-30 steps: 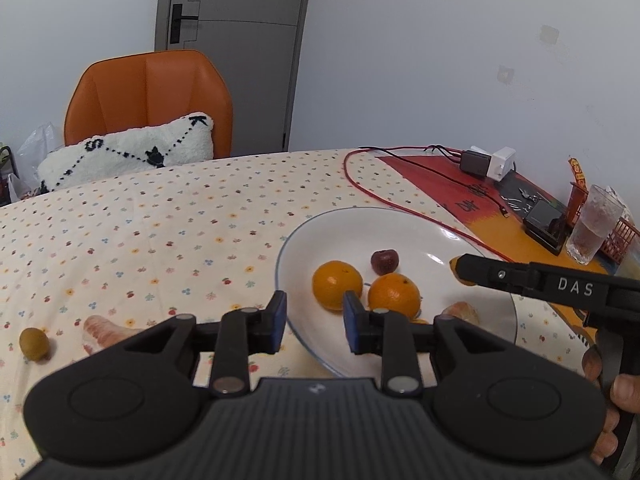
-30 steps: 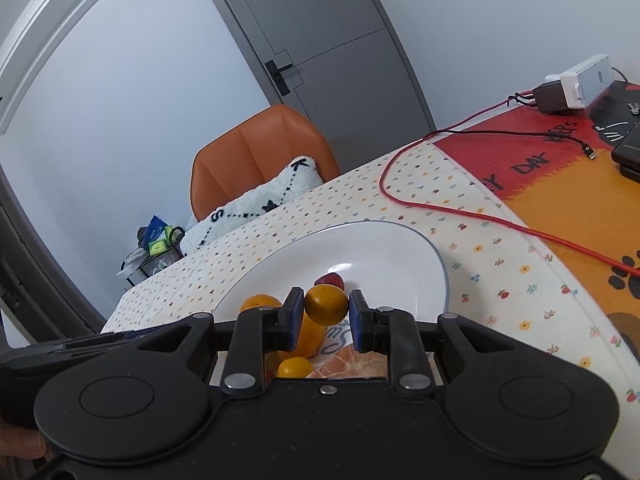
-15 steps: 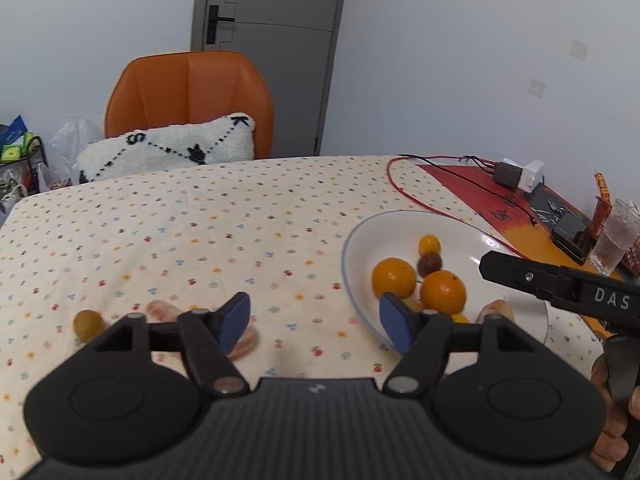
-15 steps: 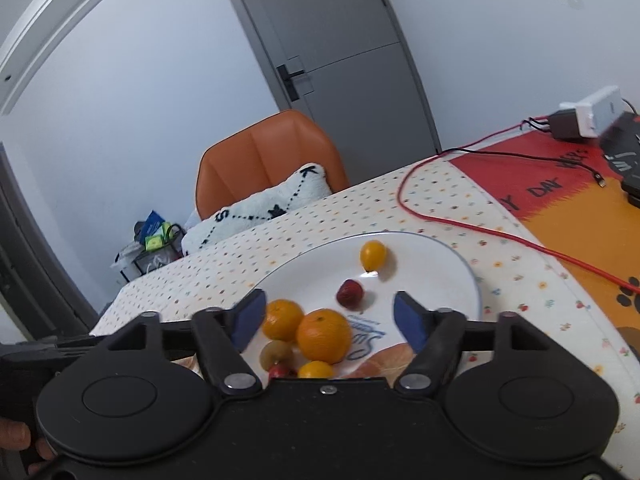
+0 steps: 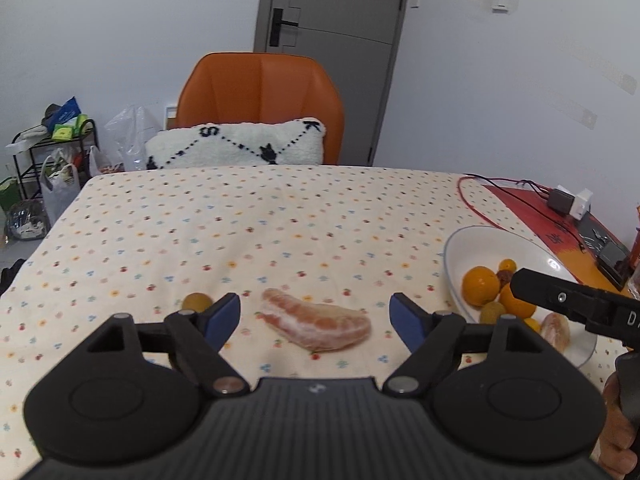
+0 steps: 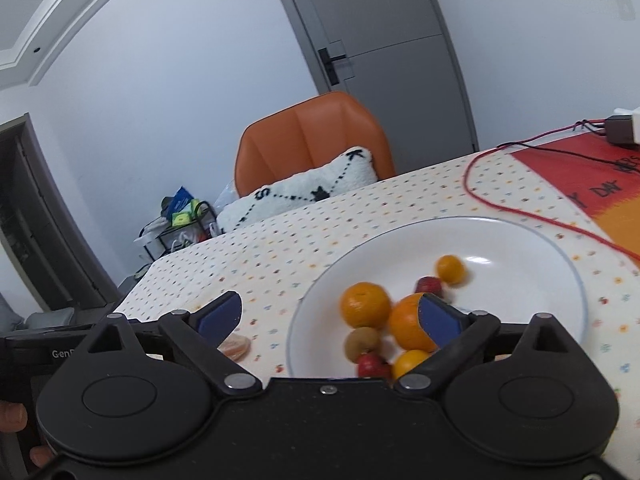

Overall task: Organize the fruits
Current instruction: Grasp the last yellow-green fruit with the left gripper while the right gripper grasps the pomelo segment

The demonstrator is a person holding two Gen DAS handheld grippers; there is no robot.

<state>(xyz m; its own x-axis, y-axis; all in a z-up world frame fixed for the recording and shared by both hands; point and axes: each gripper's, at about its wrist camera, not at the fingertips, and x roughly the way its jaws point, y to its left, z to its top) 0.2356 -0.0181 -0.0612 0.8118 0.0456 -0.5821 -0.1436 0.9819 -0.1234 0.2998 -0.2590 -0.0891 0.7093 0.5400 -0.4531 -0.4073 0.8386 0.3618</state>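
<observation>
A white plate (image 6: 520,240) on the dotted tablecloth holds two oranges (image 6: 365,304), a small yellow-orange fruit (image 6: 451,269), dark red fruits (image 6: 429,285), a greenish one and a pomelo segment (image 5: 557,330). My right gripper (image 6: 329,316) hangs above the plate's near-left rim, its jaws still opening, nothing between them. In the left wrist view a peeled pomelo segment (image 5: 316,323) lies on the cloth in front of my left gripper (image 5: 316,316). Its jaws are opening wide and do not touch the segment. A small olive-green fruit (image 5: 196,301) sits by the left fingertip.
An orange chair (image 5: 260,104) with a white cushion (image 5: 236,146) stands at the table's far edge. A red cable (image 6: 520,208), chargers (image 5: 570,202) and a dark device (image 5: 610,256) lie on the red-orange mat at the right. A rack with bags (image 5: 48,160) stands at the left.
Both grippers went from shut to wide open. The right one let its small orange fruit go into the plate. The left one swung left from the plate to the pomelo segment on the cloth.
</observation>
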